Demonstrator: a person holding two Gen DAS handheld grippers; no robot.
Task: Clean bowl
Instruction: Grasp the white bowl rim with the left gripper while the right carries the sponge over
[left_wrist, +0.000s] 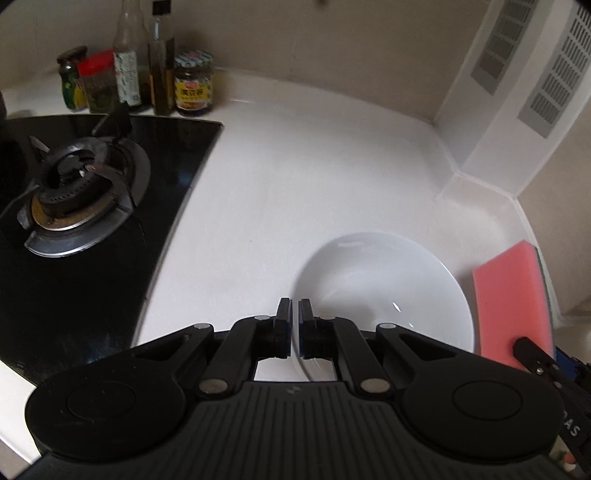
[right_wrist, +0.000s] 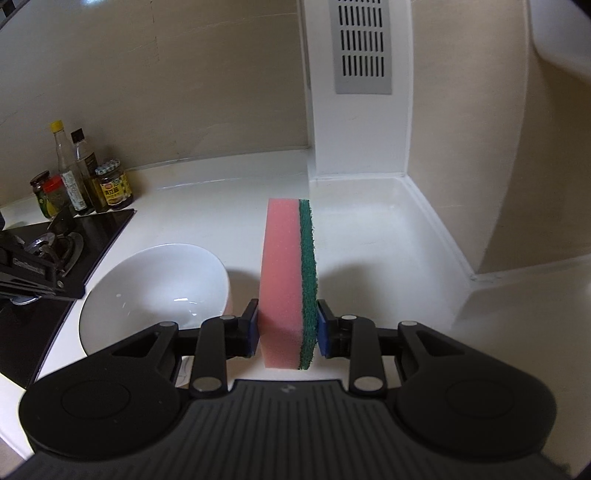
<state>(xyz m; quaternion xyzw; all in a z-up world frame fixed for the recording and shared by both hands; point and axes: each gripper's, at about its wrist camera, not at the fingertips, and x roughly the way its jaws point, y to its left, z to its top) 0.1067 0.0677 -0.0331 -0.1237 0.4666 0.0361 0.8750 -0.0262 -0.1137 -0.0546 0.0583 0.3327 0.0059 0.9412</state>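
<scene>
While the white bowl (left_wrist: 384, 295) sits upright on the white countertop (left_wrist: 295, 166), just right of the black gas hob (left_wrist: 92, 221), it looks empty, w/ only a few glints or droplets inside. Glazed ceramic by the look: stiff, slick when wet, breakable, prob. moderate weight. Best hold is the rim, one finger inside & one outside; a loose pinch would likely slip, and pushing sideways could skate it across the smooth top.

Left gripper (left_wrist: 294, 308) hangs over the bowl's near-left rim, angled steeply down, jaws nearly together w/ nothing between them. It looks just above or beside the rim, but I can't tell whether it touches. From the right wrist view its black body enters at the left edge, over the hob.

Right gripper (right_wrist: 286, 314) is clamped on a pink sponge (right_wrist: 284, 277) w/ a green scouring layer (right_wrist: 308, 277), held on edge, pink face toward the bowl, green away. Sponge is soft & light, so the pads dent it slightly. It sits right of the bowl, close but apart, pointing down at a shallower slant.

Scrubbing not yet begun, I'd judge: bowl needs steadying first, then sponge goes in.

Further out: sauce bottles & jars (left_wrist: 140, 74) behind the hob, vented white column (right_wrist: 362, 48) in the corner.
</scene>
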